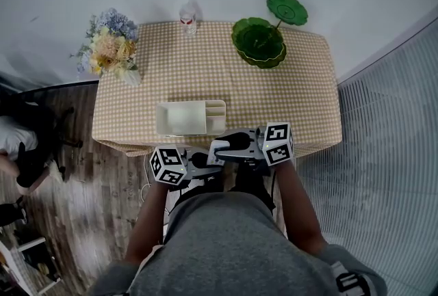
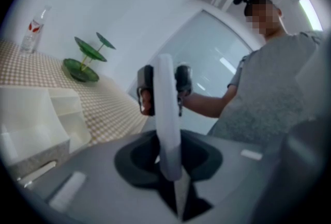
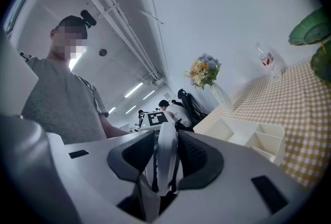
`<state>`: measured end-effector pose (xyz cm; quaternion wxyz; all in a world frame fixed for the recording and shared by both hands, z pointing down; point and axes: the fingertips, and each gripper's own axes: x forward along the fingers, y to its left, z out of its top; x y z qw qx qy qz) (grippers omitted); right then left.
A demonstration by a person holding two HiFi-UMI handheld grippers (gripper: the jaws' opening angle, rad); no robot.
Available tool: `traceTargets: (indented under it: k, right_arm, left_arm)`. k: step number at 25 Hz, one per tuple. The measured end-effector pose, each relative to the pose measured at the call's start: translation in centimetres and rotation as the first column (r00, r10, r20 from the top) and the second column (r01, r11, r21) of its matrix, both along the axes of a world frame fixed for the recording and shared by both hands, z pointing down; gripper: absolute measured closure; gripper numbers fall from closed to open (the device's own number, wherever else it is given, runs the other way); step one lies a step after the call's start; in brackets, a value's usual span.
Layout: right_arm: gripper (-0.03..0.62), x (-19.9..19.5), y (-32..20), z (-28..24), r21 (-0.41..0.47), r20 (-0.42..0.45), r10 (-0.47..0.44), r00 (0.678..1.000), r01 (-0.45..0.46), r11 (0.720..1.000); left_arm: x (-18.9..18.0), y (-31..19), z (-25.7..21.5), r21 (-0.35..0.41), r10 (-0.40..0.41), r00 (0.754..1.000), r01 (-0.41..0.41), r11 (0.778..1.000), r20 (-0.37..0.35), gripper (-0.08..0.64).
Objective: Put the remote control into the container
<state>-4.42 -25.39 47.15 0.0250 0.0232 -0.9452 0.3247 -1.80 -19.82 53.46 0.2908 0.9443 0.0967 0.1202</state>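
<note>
Off the near edge of the table [image 1: 205, 62], in the air, the remote control [image 2: 166, 114] spans the two grippers. Its long axis runs from the left gripper [image 2: 168, 158] to the right gripper [image 3: 166, 158], one end toward each. The left jaws are clamped narrow on one end. The right jaws stand wider, with the other end between them and dark gaps on both sides. The white divided container [image 1: 159, 120] stands on the table just beyond.

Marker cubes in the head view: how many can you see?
2. One marker cube sits below the white container's left corner; the other lies up and right of it, at the checked table's front edge. None looks hidden.
</note>
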Motion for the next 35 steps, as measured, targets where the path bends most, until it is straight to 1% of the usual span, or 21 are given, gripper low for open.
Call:
traceTargets:
  k: [1, 2, 8, 12, 16, 19, 22, 27, 33, 34, 35]
  right_arm:
    - [0.456, 0.0, 0.0, 0.0, 0.001, 0.001, -0.001, 1.0, 0.001, 1.0]
    - [0.47, 0.0, 0.0, 0.0, 0.0, 0.002, -0.003, 1.0, 0.003, 1.0]
    - [0.477, 0.1, -0.1, -0.1, 0.0, -0.001, -0.01, 1.0, 0.01, 1.0]
    - [0.479, -0.1, -0.1, -0.1, 0.003, -0.016, -0.023, 1.0, 0.024, 1.0]
    - [0.479, -0.1, -0.1, 0.5, -0.003, -0.027, -0.031, 0.999, 0.031, 1.0]
    - [0.479, -0.1, -0.1, 0.5, -0.006, -0.03, -0.034, 0.999, 0.034, 0.999]
    - [0.479, 0.0, -0.2, 0.3, -0.002, -0.025, -0.032, 0.999, 0.032, 0.999]
    - [0.479, 0.3, -0.8, -0.4, 0.006, -0.015, -0.035, 0.999, 0.035, 0.999]
    - [0.479, 0.4, -2.5, -1.6, 0.038, -0.008, -0.038, 0.999, 0.039, 0.999]
    - [0.479, 0.5, -2.9, -1.6, 0.047, -0.014, -0.035, 0.999, 0.035, 0.998]
    - [0.479, 0.6, -3.3, -1.5, 0.055, -0.023, -0.029, 0.999, 0.031, 0.998]
  left_arm:
    - [0.0, 0.1, 0.0, 0.0, 0.004, 1.0, -0.004, 1.0, -0.004, 0.471]
    - [0.1, 0.1, -0.1, 0.002, 0.006, 1.0, -0.006, 1.0, -0.008, 0.471]
    - [0.3, -0.2, 0.0, 0.022, -0.022, 1.0, 0.022, 1.0, -0.019, 0.468]
    - [0.5, -0.3, -0.1, -0.007, -0.029, 0.999, 0.029, 1.0, -0.037, 0.456]
    - [1.0, 0.1, -0.5, -0.048, -0.007, 0.998, 0.003, 0.999, -0.069, 0.364]
    - [1.2, 0.4, -0.1, -0.034, 0.005, 0.998, -0.007, 0.999, -0.056, 0.32]
    - [1.1, 0.4, 0.4, -0.035, 0.001, 0.999, -0.002, 0.999, -0.043, 0.318]
    - [0.7, 0.7, 2.0, -0.053, 0.002, 1.0, -0.002, 0.999, 0.006, 0.319]
    - [0.6, 1.0, 3.1, -0.085, -0.021, 1.0, 0.022, 0.996, 0.014, 0.32]
    - [0.5, 0.9, 3.1, -0.087, -0.034, 0.999, 0.035, 0.996, 0.007, 0.338]
    - [0.3, 0.8, 3.1, -0.091, -0.05, 0.999, 0.049, 0.995, -0.004, 0.415]
